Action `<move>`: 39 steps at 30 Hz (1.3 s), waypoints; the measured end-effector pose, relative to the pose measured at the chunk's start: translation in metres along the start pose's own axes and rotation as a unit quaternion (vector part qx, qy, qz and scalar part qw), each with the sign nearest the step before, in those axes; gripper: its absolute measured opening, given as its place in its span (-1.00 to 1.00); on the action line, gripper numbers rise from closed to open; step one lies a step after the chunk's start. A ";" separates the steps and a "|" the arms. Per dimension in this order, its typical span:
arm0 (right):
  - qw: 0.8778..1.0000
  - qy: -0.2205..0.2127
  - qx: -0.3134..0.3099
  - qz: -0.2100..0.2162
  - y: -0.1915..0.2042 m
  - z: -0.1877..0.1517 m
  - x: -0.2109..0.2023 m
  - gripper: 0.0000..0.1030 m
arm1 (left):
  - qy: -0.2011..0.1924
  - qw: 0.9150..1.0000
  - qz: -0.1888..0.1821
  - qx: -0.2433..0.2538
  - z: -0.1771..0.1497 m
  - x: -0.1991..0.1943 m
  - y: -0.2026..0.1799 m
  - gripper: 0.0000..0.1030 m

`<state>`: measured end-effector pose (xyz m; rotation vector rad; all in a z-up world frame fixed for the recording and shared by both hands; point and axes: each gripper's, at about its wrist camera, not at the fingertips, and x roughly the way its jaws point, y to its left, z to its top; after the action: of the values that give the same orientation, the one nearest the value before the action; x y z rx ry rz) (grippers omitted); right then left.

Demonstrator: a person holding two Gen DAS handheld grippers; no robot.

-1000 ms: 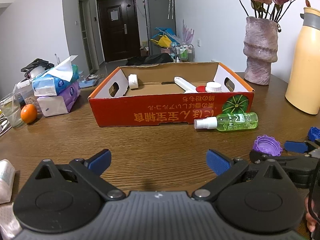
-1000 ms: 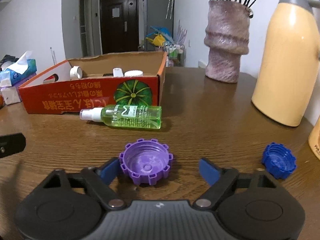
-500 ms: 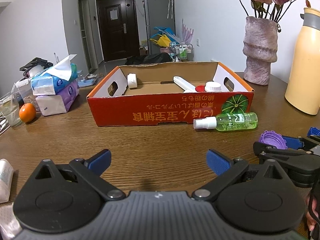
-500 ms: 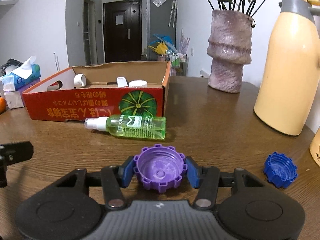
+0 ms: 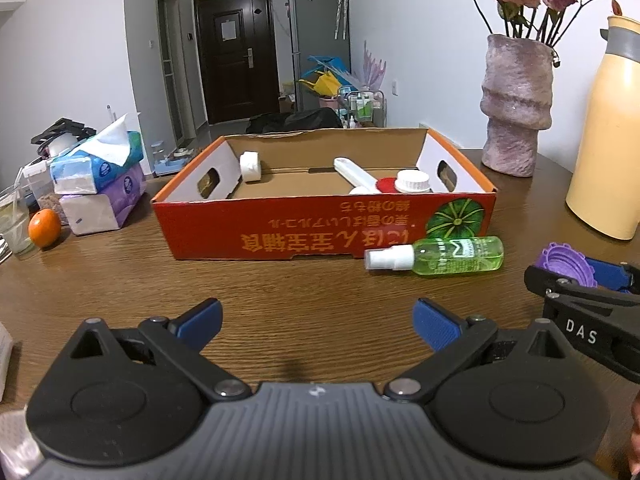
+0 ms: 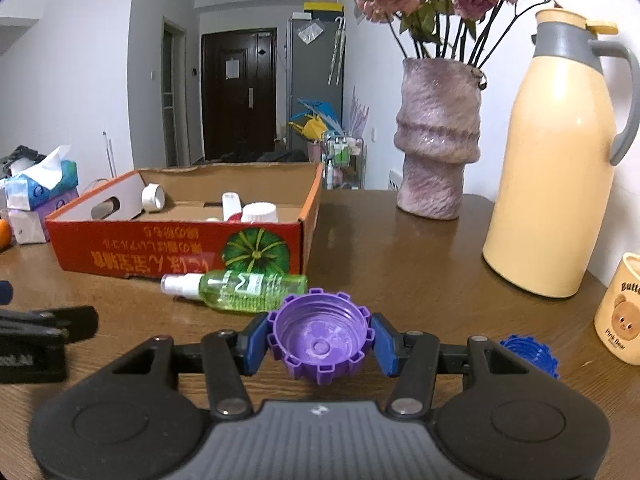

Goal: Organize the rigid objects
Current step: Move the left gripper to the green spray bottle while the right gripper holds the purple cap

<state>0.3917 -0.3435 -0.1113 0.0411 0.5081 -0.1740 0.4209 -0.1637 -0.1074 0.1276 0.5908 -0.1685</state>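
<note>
- Right gripper (image 6: 320,342): blue pads pressed on both sides of the purple cap (image 6: 320,334), open side up. Jaws have just closed onto it; grip looks square and firm.
- Cap sits clear of the table (image 6: 400,264) by a little, near the right edge of the work area, just this side of the spray bottle (image 6: 240,290).
- Left gripper (image 5: 316,322): jaws wide apart, nothing between them, over bare wood in front of the box (image 5: 320,232).
- Done so far, judging from the box: a white roll (image 5: 250,166) at the far left wall, a white stick-like piece (image 5: 356,172), a red item (image 5: 386,184) and a white cap (image 5: 412,180) at the near right corner.
- Left on the table: spray bottle lying on its side, touching or just beside the box's near wall at its right end; blue cap (image 6: 528,354) to the right of the right gripper, partly hidden behind its arm.
- Vase (image 6: 438,136), thermos (image 6: 556,160), mug (image 6: 622,308), tissue packs (image 5: 100,184) and orange (image 5: 44,227) stand apart; whether they count as items to sort I cannot tell.
- Estimate: past halfway. Cap in hand still needs carrying far-left to the box; then bottle and blue cap.
</note>
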 end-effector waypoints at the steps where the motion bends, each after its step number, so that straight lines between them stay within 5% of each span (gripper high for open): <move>1: 1.000 -0.002 0.001 0.000 -0.003 0.001 -0.001 0.02 | 0.000 1.000 0.000 0.000 0.000 0.001 -0.003 1.00; 33: 0.999 -0.023 0.037 -0.019 -0.107 0.009 0.008 0.02 | 0.009 1.000 -0.014 -0.003 0.027 0.048 -0.111 1.00; 39: 0.998 -0.033 0.044 -0.026 -0.119 0.010 0.011 0.02 | 0.000 0.999 0.032 -0.021 0.036 0.060 -0.124 1.00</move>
<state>0.3853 -0.4636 -0.1071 0.1075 0.4350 -0.2476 0.4649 -0.2985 -0.1203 0.1055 0.5886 -0.0948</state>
